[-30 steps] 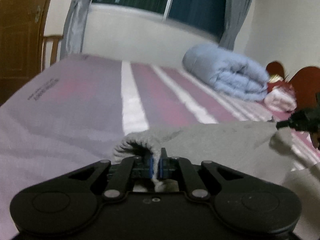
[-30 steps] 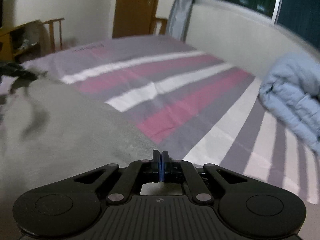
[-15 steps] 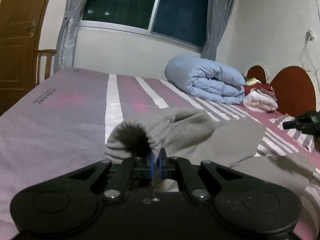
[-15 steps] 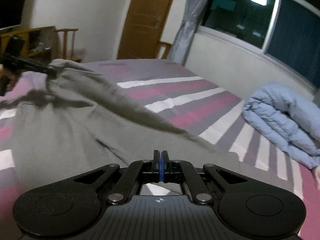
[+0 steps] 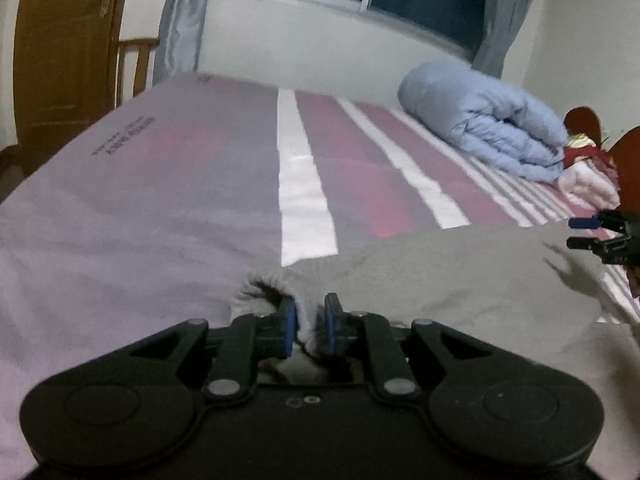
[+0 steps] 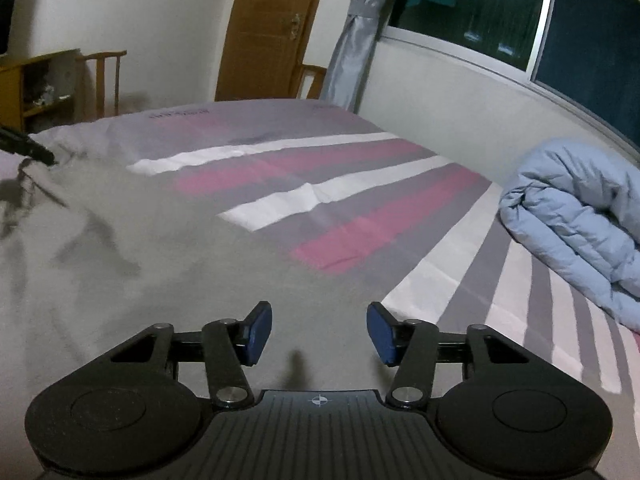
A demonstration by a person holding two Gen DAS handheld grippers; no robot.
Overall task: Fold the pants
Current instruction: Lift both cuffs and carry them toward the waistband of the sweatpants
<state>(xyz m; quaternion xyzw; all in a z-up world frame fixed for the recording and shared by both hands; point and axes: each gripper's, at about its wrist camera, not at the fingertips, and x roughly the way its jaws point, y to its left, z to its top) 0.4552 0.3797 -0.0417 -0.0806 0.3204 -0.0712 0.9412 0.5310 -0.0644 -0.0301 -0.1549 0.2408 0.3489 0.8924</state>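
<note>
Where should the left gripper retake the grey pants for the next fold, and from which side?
Grip the ribbed cuff of the grey pants, coming in low from the near bed edge. It bunches up off the striped bedsheet, unlike the flat cloth beside it. The left gripper already straddles that fold, its jaws having just been opening.

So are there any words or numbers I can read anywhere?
Dark print on the bed sheet, near its far corner: too blurred to read.
The same print in the right wrist view: too blurred to read.
No other words, numbers or signs show.
</note>
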